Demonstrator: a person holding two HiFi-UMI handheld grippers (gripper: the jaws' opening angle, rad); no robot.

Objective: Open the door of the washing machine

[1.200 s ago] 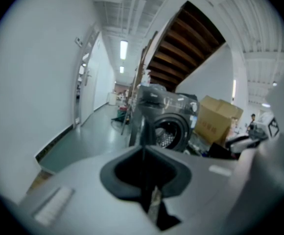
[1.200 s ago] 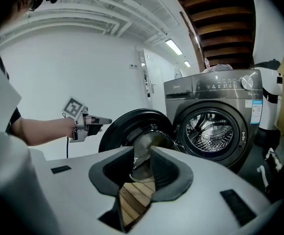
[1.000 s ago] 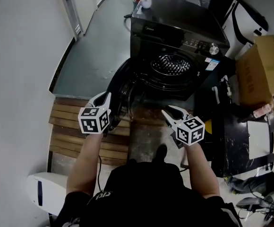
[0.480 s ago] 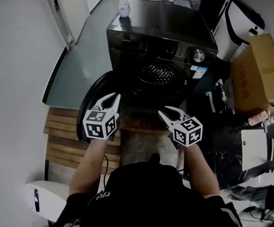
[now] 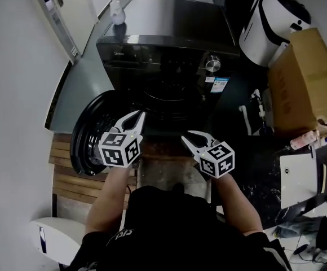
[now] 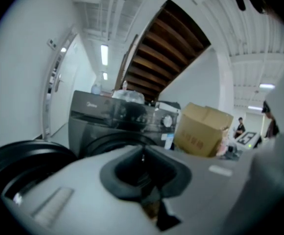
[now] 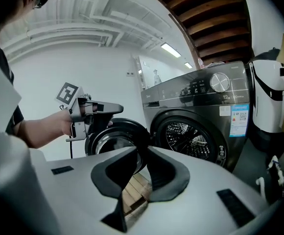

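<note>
Door (image 5: 87, 133), open at 9 o'clock, looks heavy and stiff; take its rim. Left hand-held gripper (image 5: 136, 116) closed, empty; right hand-held gripper (image 5: 185, 135) narrow, jaws just closing, empty.

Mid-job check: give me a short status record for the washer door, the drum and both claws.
washing machine: dark front-loader, bottle on top
door: open, swung out to the left in the head view
drum: exposed, no laundry visible
left claw: shut, nothing between the jaws, beside the open door, not gripping it
right claw: jaws have just been closing, narrow gap, nothing between them, in front of the opening
task: door already open
</note>
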